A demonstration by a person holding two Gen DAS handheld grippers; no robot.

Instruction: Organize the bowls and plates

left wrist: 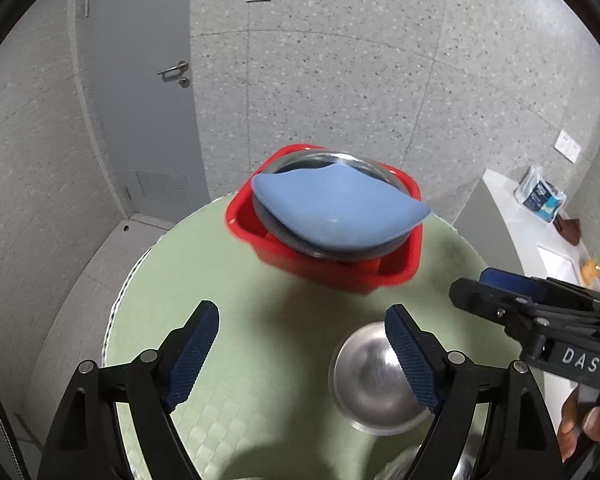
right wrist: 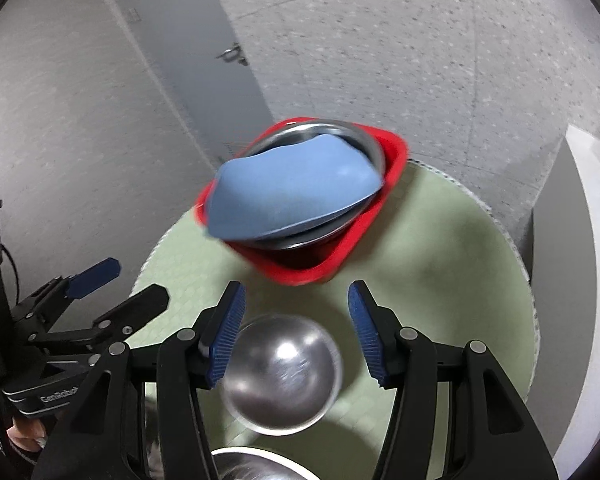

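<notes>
round desk (left wrist: 260, 320) with pale green checked mat, white edging at the rim. item: red square basket (left wrist: 396, 276) at the far side of the desk, holding a steel bowl (left wrist: 300, 244) tilted inside it; a blue bowl (left wrist: 332, 208) rests upside down and slanted across the steel bowl, its rim overhanging the basket on one side. item: small steel bowl (right wrist: 280, 372), inverted, dome up, on the mat near the front of the desk, well apart from the basket; another steel rim (right wrist: 252, 466) shows at the bottom edge of the right wrist view, partly hidden. item: left gripper (left wrist: 300, 356), black frame, dark blue ribbed pads, fingers spread wide and holding nothing, hovering over the mat just left of the small steel bowl; lettering "genrobot" on its body, read in the right wrist view. item: right gripper (right wrist: 296, 334), same build, fingers spread wide and holding nothing, set either side of the small steel bowl from above, contact cannot be told; lettering "das" on its body, read in the left wrist view. surroundings: grey speckled floor, grey door (left wrist: 140, 80) with lever handle, white counter (left wrist: 512, 216) to the right carrying a blue-and-white packet (left wrist: 540, 196), print too small to read.
</notes>
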